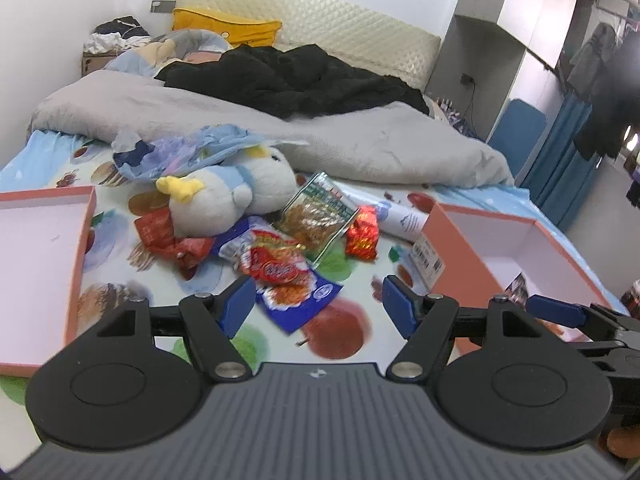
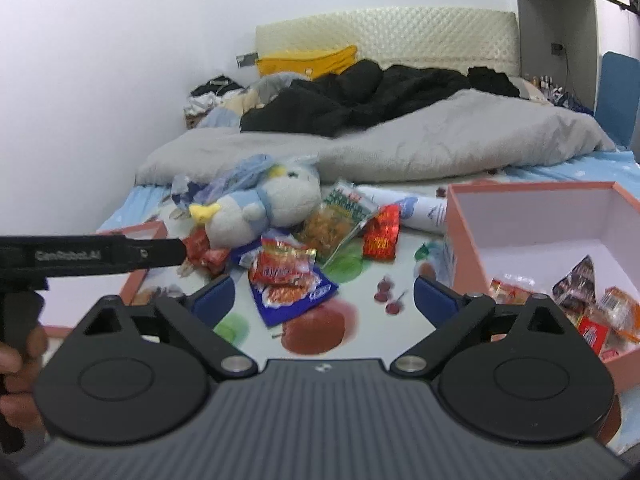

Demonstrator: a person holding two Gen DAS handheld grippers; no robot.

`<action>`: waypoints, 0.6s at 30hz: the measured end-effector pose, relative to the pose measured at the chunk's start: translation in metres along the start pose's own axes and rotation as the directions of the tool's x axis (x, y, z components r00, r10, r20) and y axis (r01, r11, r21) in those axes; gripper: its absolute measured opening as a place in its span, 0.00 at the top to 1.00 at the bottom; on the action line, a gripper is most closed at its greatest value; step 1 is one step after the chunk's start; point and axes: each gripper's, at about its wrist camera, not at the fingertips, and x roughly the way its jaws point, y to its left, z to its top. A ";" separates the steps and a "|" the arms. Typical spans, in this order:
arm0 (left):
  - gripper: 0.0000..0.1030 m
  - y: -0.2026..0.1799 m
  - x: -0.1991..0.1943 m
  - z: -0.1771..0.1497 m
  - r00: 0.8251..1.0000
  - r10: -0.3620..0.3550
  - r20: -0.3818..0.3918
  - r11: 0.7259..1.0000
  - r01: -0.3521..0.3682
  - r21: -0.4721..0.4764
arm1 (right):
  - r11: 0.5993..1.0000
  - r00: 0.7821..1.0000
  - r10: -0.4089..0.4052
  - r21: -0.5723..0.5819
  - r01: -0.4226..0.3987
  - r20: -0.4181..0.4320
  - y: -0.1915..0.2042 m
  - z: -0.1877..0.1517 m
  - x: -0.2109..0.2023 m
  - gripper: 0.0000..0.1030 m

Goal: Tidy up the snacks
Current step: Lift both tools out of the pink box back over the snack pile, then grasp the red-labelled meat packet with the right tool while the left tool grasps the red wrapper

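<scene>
Lying at far left on the fruit-print sheet (image 1: 48, 160): shallow pink lid (image 1: 44, 248). Hovering low over the sheet, jaws spread wide, gripping nothing: left gripper (image 1: 318, 304). Piling mid-bed just beyond it: plush penguin (image 1: 236, 192), red wrapper (image 1: 168, 240), blue-and-red snack bag (image 1: 280, 276), green-labelled clear bag (image 1: 316, 216), small red packet (image 1: 362, 236). Hanging alongside, likewise spread and gripping nothing: right gripper (image 2: 324, 300). Sitting at right, holding several packets (image 2: 580, 300): pink box (image 2: 464, 240).

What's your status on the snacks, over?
Left gripper and right gripper open, empty. Snack packets loose on the bed, some already in the pink box. Stuffed toy lies on the pile.
</scene>
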 end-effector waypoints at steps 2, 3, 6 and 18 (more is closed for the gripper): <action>0.28 0.004 0.001 -0.003 1.000 0.008 -0.009 1.000 -0.008 0.006 | 1.000 1.000 -0.009 -0.015 0.009 0.003 0.004 -0.005 0.002 0.05; 0.28 0.007 0.003 -0.005 1.000 0.008 -0.023 1.000 -0.008 0.004 | 1.000 1.000 -0.018 -0.022 0.018 0.000 0.006 -0.008 0.004 0.05; 0.28 0.018 0.010 -0.010 0.999 0.012 -0.043 1.000 -0.013 -0.023 | 0.999 1.000 -0.021 -0.028 0.020 -0.018 0.005 -0.012 0.013 0.05; 0.28 0.052 0.047 -0.012 0.996 0.066 -0.065 0.995 -0.071 -0.076 | 0.997 0.994 0.070 -0.020 -0.072 -0.080 0.000 -0.007 0.061 0.05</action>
